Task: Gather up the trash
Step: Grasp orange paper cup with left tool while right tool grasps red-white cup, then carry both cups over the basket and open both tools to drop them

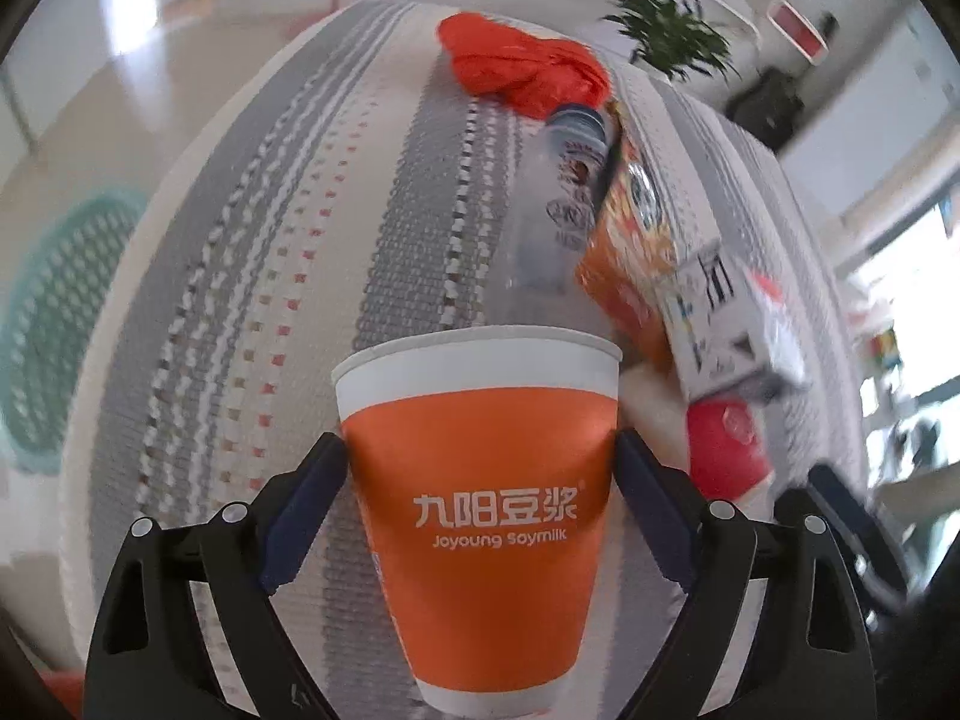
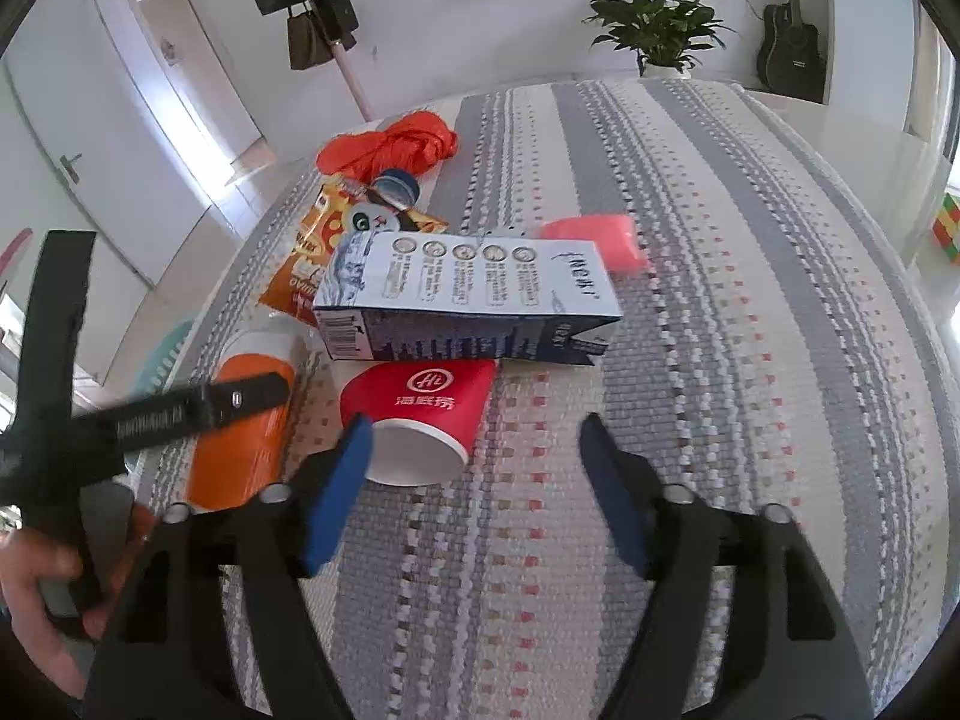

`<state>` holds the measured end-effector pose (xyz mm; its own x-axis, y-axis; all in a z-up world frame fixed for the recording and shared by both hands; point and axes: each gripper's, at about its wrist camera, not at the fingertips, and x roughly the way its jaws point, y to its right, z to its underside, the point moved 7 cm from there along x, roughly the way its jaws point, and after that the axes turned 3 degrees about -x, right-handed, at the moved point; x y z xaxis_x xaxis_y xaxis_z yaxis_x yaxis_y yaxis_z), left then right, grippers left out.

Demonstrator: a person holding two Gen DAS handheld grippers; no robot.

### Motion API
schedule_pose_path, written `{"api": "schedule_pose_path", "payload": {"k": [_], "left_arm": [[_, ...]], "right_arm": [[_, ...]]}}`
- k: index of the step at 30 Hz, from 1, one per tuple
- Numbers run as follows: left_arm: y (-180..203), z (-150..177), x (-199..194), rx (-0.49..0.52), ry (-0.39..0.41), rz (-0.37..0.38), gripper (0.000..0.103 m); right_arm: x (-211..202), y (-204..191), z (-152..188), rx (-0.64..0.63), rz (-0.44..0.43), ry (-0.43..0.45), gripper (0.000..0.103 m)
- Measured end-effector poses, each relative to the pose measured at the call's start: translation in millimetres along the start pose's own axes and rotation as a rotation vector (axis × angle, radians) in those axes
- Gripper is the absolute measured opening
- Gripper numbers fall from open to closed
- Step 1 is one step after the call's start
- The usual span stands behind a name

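Where the left gripper [image 1: 480, 450] straddles it, the orange paper cup [image 1: 486, 516] lies on its side on the striped woven cloth [image 1: 252, 312], rim toward the far side; the pads stand at the cup's two flanks, though whether they press on it cannot be told. Beyond the cup lie a clear plastic bottle [image 1: 558, 198], an orange snack packet [image 1: 636, 240] and a crumpled red bag [image 1: 528, 72] (farthest of the group). To the right, a white and blue carton [image 2: 468, 300] rests across a red paper cup [image 2: 420, 414], also on its side. Held wide apart with nothing between its pads, the right gripper [image 2: 474, 450] hovers near the red cup's mouth. A pink pack [image 2: 594, 240] lies just behind the carton.
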<state>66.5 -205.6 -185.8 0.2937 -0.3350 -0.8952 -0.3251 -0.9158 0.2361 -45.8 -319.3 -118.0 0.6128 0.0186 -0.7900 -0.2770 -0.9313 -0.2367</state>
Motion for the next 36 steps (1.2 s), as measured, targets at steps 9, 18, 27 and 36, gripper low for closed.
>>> {"api": "schedule_pose_path", "payload": {"k": [9, 18, 27, 36], "left_arm": [[-34.3, 15.7, -30.3, 0.060, 0.053, -0.029, 0.079], [-65.1, 13.2, -49.2, 0.030, 0.081, 0.009, 0.079], [-87.9, 10.1, -69.8, 0.027, 0.132, 0.025, 0.080], [-124.2, 4.3, -96.2, -0.017, 0.187, 0.006, 0.080]], "right_arm": [[30.4, -36.5, -0.5, -0.083, 0.054, -0.050, 0.074], [52.5, -30.1, 2.2, 0.006, 0.028, -0.097, 0.065], [24.1, -65.8, 8.0, -0.075, -0.064, -0.045, 0.064], [24.0, -116.0, 21.6, -0.194, -0.171, -0.073, 0.063]]}}
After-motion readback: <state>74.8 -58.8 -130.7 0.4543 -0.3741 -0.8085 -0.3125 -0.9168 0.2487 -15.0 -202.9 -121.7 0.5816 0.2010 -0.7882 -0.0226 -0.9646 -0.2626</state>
